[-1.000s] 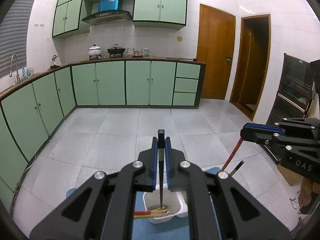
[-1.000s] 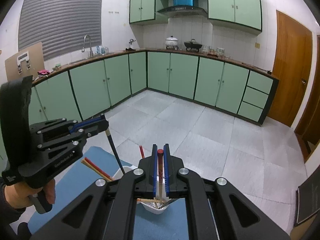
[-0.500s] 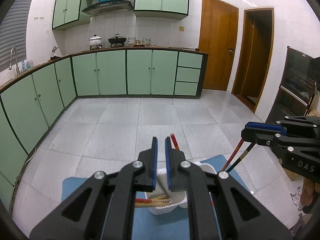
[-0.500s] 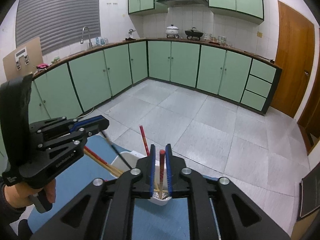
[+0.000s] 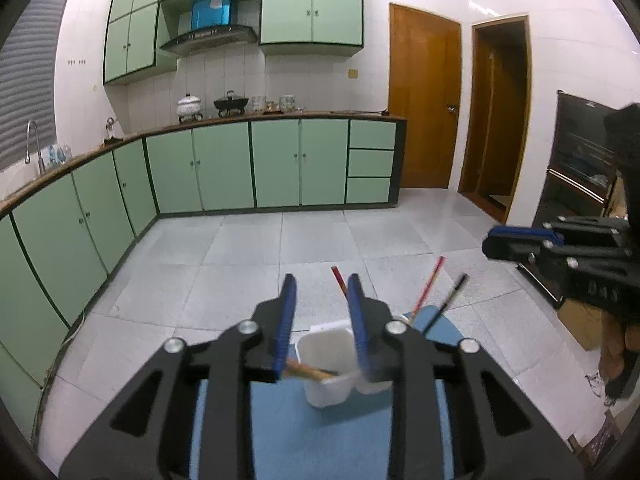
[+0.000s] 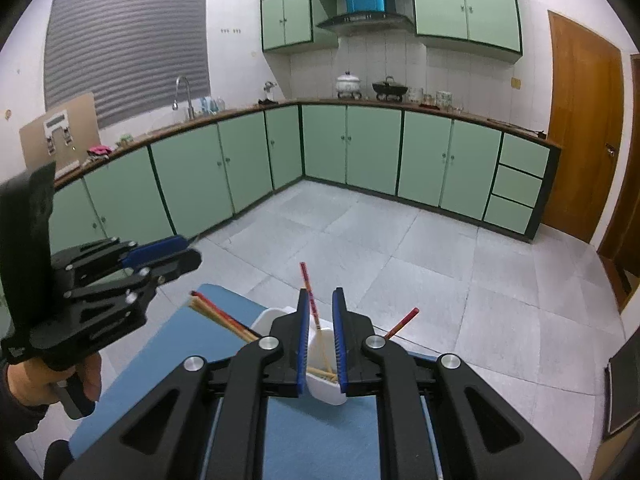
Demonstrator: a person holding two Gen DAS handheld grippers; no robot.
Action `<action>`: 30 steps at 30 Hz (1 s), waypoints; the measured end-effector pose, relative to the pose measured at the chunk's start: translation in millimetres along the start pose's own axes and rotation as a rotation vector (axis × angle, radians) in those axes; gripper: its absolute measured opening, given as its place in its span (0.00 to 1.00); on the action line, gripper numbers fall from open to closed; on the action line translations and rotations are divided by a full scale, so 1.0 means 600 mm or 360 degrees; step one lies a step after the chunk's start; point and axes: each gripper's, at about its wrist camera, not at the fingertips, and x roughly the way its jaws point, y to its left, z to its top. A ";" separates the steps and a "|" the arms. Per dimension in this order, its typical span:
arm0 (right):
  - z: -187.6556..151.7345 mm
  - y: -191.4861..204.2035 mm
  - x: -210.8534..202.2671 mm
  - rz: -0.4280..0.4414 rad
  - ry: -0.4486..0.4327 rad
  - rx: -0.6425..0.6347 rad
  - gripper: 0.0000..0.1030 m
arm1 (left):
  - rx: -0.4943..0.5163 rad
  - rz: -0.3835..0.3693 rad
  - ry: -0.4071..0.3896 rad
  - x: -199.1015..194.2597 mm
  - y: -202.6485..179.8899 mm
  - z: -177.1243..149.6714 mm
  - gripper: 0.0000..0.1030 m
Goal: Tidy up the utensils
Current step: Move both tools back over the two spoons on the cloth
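Note:
A white utensil holder (image 5: 332, 364) stands on a blue mat (image 5: 320, 436), also in the right wrist view (image 6: 326, 388). Several chopsticks stand or lean in it: a red one (image 5: 339, 280), a red one (image 5: 428, 286) and a black one (image 5: 450, 300) to the right, wooden ones (image 5: 308, 370) low inside. My left gripper (image 5: 322, 320) is open and empty just above the holder. My right gripper (image 6: 320, 336) is open and empty over the holder, a red-tipped chopstick (image 6: 310, 292) standing free between its jaws. Each gripper also shows in the other view: right (image 5: 560, 256), left (image 6: 120, 276).
The blue mat (image 6: 192, 364) covers a small table whose far edge is just beyond the holder. Beyond lies a tiled kitchen floor (image 5: 280, 256) with green cabinets (image 5: 224, 168), wooden doors (image 5: 424, 104) and a black oven (image 5: 576, 184) at the right.
Both grippers have opened and let go of their chopsticks, which now stand in the holder. The left gripper released a dark chopstick, the right a red-tipped one. Both have drawn back slightly.

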 end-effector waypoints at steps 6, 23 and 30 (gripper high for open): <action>-0.056 0.024 -0.088 0.0052 -0.0074 0.0043 0.16 | -0.0014 -0.0012 -0.0004 -0.101 0.002 -0.063 0.53; -0.509 0.162 -0.201 -0.0006 0.0124 0.0256 0.29 | -0.0205 0.0058 0.0332 -0.278 -0.031 -0.436 0.82; -0.608 0.207 -0.172 -0.0010 0.0268 0.0297 0.29 | -0.0261 0.0045 0.0473 -0.259 -0.061 -0.536 0.83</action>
